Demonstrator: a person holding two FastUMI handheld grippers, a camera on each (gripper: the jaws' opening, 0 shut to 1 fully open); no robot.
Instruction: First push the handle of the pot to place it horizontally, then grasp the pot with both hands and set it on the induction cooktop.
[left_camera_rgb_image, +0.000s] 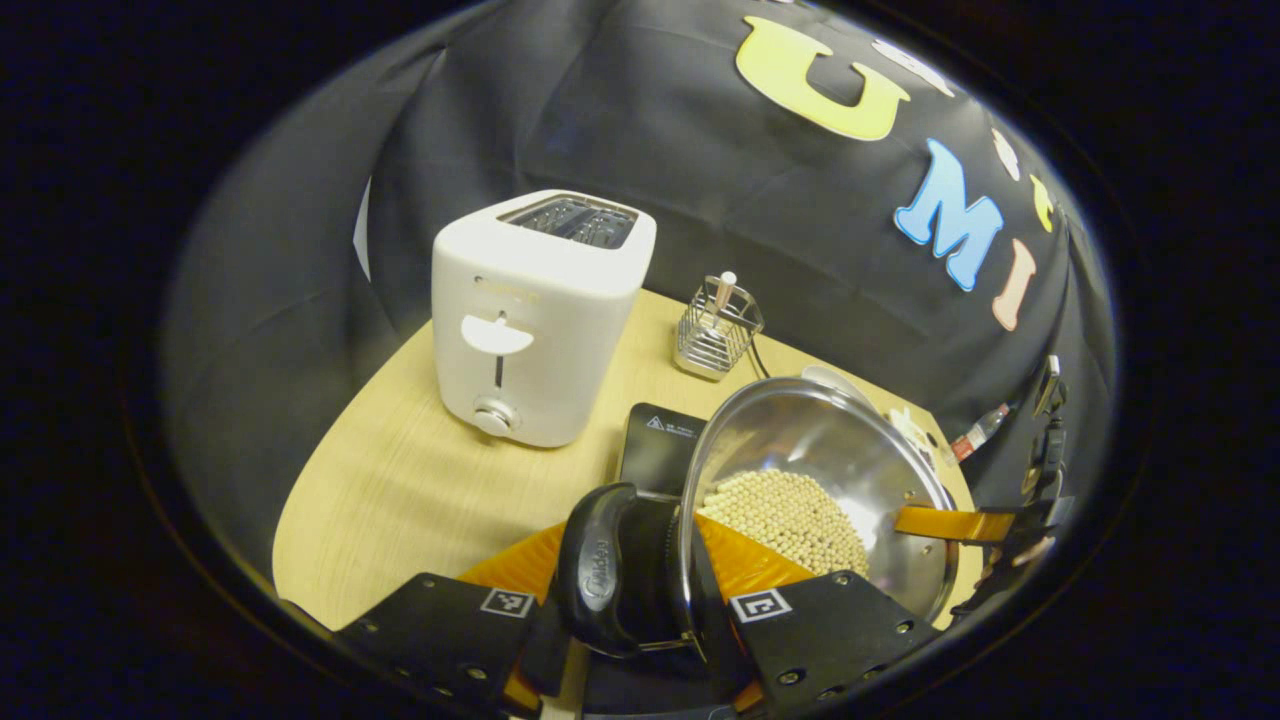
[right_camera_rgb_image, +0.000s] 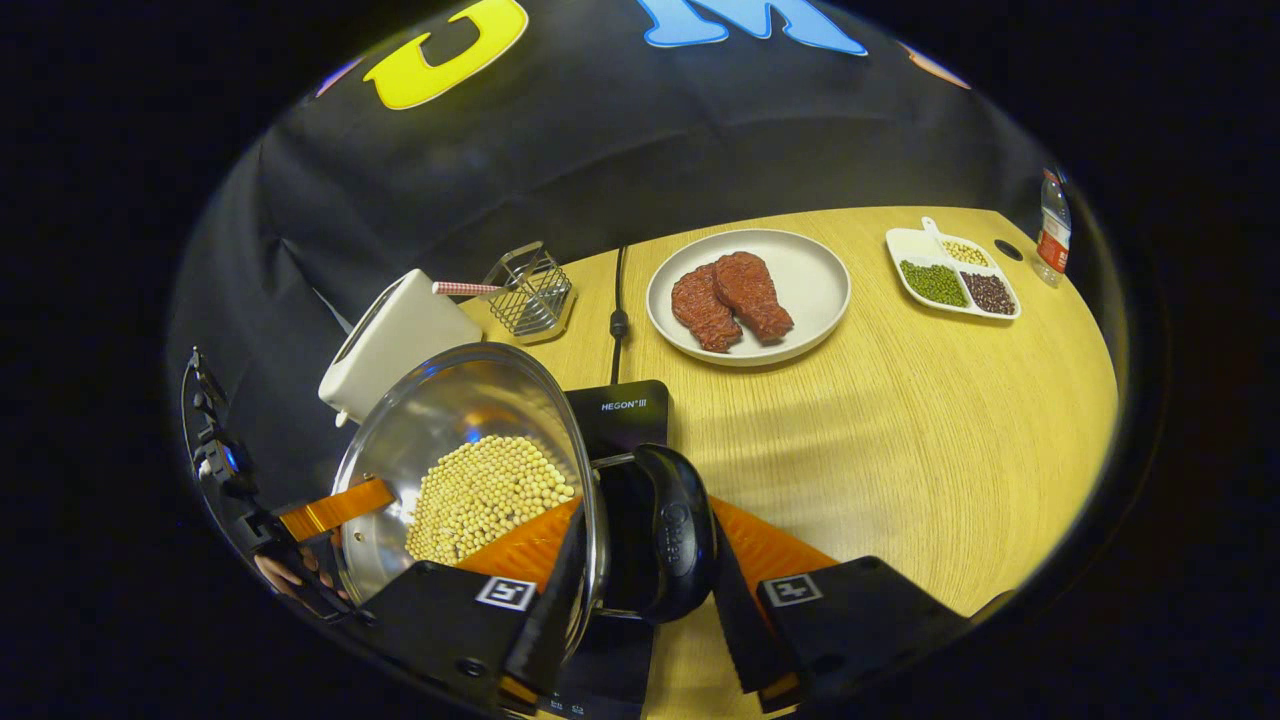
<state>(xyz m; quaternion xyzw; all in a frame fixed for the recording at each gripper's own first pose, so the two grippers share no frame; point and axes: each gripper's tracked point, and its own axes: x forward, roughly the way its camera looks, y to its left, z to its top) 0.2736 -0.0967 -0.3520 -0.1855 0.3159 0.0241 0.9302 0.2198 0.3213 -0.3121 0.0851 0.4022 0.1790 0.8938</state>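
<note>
Each tool, left tool (left_camera_rgb_image: 640, 610) and right tool (right_camera_rgb_image: 640, 610), is clenched on a black side handle of the shiny steel pot (left_camera_rgb_image: 815, 480) of pale beans above the black induction cooktop (right_camera_rgb_image: 622, 412): rigid, slick, weighty, so grip both handles level.

Silver pot (right_camera_rgb_image: 440, 420), white toaster (left_camera_rgb_image: 535, 315), black cooktop (right_camera_rgb_image: 625, 410), red-brown steaks (right_camera_rgb_image: 728, 298)

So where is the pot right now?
The pot is held at its side handles by both grippers, left gripper and right gripper, over the induction cooktop, in front of the toaster.
</note>
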